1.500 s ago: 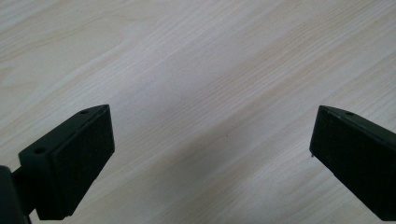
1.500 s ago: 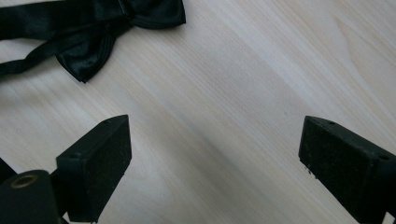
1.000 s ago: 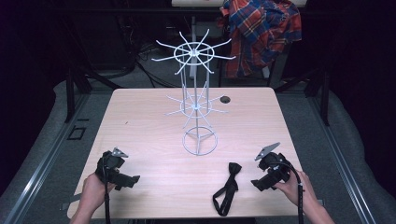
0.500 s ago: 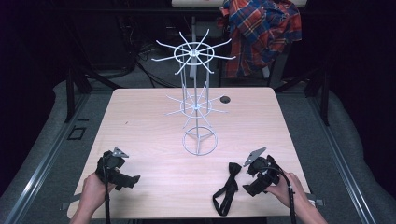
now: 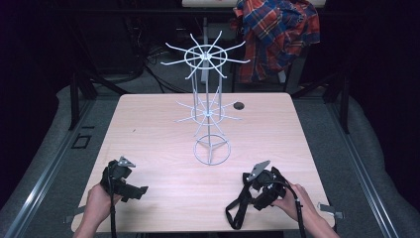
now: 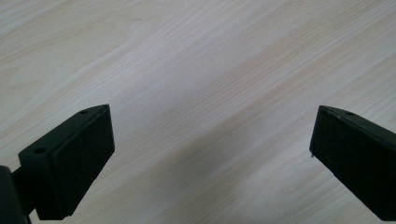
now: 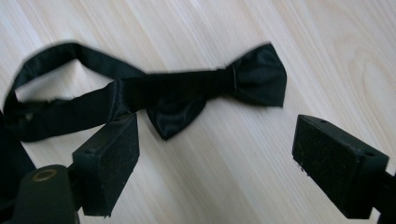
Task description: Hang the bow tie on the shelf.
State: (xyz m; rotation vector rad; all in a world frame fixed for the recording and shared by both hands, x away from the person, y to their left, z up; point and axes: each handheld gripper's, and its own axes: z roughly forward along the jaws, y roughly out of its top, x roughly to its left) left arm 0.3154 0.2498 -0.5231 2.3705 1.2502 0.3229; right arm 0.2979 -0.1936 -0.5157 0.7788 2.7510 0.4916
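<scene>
Right gripper [image 7: 215,154] jaws wide apart over black bow tie [image 7: 196,93] near desk [image 5: 148,129] front edge; left gripper [image 6: 210,154] wide open, empty

High view looks forward and down from above the near edge, taking in the whole table [image 5: 148,129]. Left gripper view stares close at bare wood. Right gripper view sits close over the bow tie [image 7: 187,93], shared with the high view.
</scene>
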